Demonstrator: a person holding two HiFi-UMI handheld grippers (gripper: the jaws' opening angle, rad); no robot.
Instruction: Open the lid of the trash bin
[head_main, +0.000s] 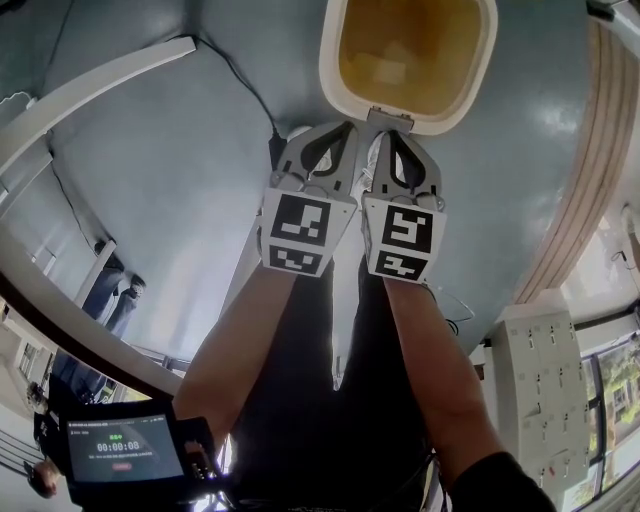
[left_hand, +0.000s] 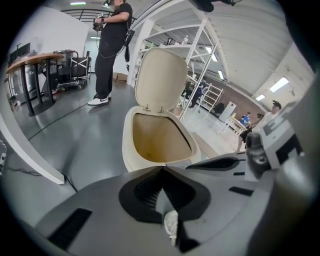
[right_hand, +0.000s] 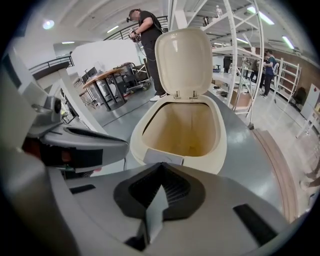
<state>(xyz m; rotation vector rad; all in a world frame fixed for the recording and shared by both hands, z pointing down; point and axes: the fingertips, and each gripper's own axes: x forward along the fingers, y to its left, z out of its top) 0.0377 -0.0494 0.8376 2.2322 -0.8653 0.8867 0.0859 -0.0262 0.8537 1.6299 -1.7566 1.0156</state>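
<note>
The cream trash bin (head_main: 330, 62) stands on the grey floor just ahead of both grippers. Its lid (right_hand: 184, 57) is up, upright behind the hinges, also seen as the lid (left_hand: 161, 80) in the left gripper view. The yellowish inside (right_hand: 185, 130) looks empty. My left gripper (head_main: 345, 128) and right gripper (head_main: 388, 128) are held side by side, their tips at the bin's near rim by its grey front tab (right_hand: 163, 156). In each gripper view the jaws meet at the tip: left gripper (left_hand: 162, 168), right gripper (right_hand: 161, 164). Both are shut with nothing between them.
A person in black (left_hand: 112, 45) stands beyond the bin. White shelving racks (right_hand: 240, 60) rise behind and to the right. A round table (left_hand: 35, 60) stands at the left. A black cable (head_main: 240, 80) and a white beam (head_main: 90, 90) lie on the floor. A wooden-edged platform (head_main: 600, 150) runs along the right.
</note>
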